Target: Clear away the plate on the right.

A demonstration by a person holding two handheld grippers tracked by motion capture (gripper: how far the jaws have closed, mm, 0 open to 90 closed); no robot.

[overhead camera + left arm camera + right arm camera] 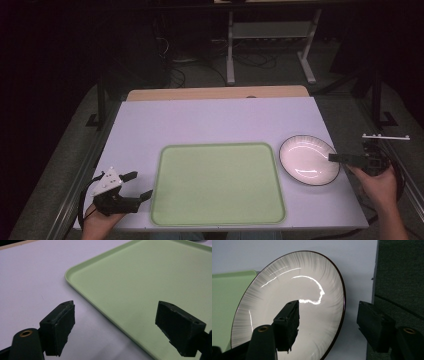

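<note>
**Right gripper straddles the rim of the white bowl**

The bowl (308,160) is round and shallow, glossy white inside with fine grey streaks fanning out toward a thin dark rim; a bright curl of reflected light sits on its glaze. It stands on the pale, matte table (215,120) near the right edge, just beside the right end of the tray (218,184). The tray is a flat, smooth rectangle of light green plastic with rounded corners and a low raised lip.

The right gripper (328,322) comes in from the table's right edge, held roughly level in the person's right hand (380,186). Its jaws are parted, with one black, rough-faced pad over the bowl's inside and the other outside the rim, over the dark floor past the table edge. The rim lies between them, and the pads do not seem to press on it, though the angle makes contact hard to judge.

The left gripper (134,186) rests at the near left corner of the table, in the left hand (97,220). Its jaws stand wide apart and hold nothing, angled toward the tray's near-left corner, one pad over the table and the other over the tray's lip.
</note>
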